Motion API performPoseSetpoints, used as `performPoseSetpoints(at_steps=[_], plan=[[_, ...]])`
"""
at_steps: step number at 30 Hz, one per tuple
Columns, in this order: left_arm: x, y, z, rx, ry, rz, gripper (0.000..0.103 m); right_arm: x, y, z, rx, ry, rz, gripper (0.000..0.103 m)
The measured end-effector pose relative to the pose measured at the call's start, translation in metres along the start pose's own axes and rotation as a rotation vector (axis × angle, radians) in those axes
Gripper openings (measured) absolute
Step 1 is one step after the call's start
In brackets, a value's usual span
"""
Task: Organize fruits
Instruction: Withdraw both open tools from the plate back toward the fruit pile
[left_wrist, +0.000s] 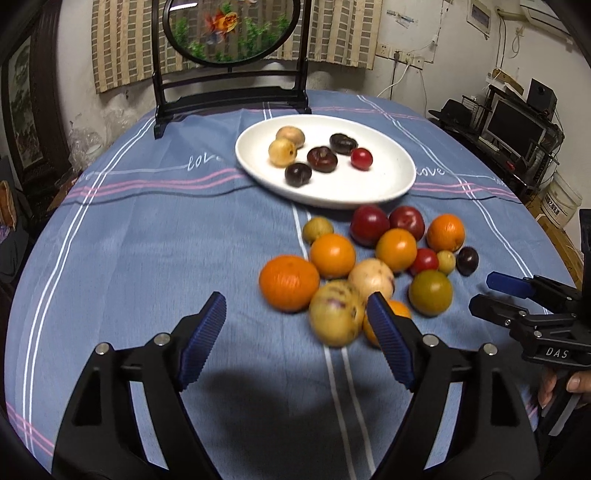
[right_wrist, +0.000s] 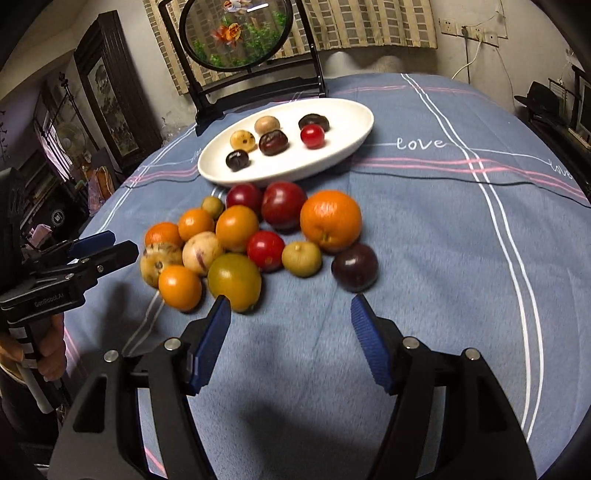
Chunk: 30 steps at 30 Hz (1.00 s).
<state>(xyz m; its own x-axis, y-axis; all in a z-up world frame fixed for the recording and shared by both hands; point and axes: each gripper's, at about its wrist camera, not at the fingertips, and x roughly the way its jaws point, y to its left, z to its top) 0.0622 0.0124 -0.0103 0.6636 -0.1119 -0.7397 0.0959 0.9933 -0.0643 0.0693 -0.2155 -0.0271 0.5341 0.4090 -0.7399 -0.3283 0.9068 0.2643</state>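
Note:
A white oval plate (left_wrist: 391, 184) (right_wrist: 354, 110) holds several small fruits: dark plums, pale yellow ones and a red one (left_wrist: 361, 158). In front of it a pile of loose fruits lies on the blue cloth: oranges (left_wrist: 289, 282) (right_wrist: 330, 220), red plums (left_wrist: 369, 225), a green-yellow fruit (left_wrist: 430, 292) (right_wrist: 234, 281), a speckled pale melon (left_wrist: 336, 318) and a dark plum (right_wrist: 354, 271). My left gripper (left_wrist: 295, 325) is open and empty, just left of the pile. My right gripper (right_wrist: 290, 315) is open and empty, just short of the pile.
A round goldfish screen on a black stand (left_wrist: 231, 92) (right_wrist: 255, 85) stands behind the plate. The round table with its blue striped cloth (left_wrist: 147, 240) curves away at both sides. The right gripper shows in the left wrist view (left_wrist: 491, 291), the left one in the right wrist view (right_wrist: 110, 245).

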Motion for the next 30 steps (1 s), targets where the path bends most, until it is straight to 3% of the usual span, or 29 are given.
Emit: performPoseSetpoints(at_steps=[8, 19, 23, 27, 30], plan=[[0.002, 0.006, -0.014, -0.025, 0.021, -0.020, 0.082, 0.006, 0.021, -0.006, -0.095, 0.020, 0.012, 0.068], [0.005, 0.007, -0.018, -0.002, 0.029, -0.036, 0.084, 0.033, 0.044, 0.012, -0.167, 0.075, -0.019, 0.064], [0.008, 0.014, -0.017, -0.007, 0.033, -0.031, 0.084, 0.046, 0.050, 0.018, -0.175, 0.100, -0.024, 0.058], [0.009, 0.021, -0.016, -0.014, 0.036, -0.027, 0.085, 0.054, 0.052, 0.022, -0.169, 0.112, -0.041, 0.040], [0.009, 0.025, -0.015, -0.015, 0.038, -0.021, 0.085, 0.052, 0.046, 0.022, -0.145, 0.106, -0.017, 0.039]])
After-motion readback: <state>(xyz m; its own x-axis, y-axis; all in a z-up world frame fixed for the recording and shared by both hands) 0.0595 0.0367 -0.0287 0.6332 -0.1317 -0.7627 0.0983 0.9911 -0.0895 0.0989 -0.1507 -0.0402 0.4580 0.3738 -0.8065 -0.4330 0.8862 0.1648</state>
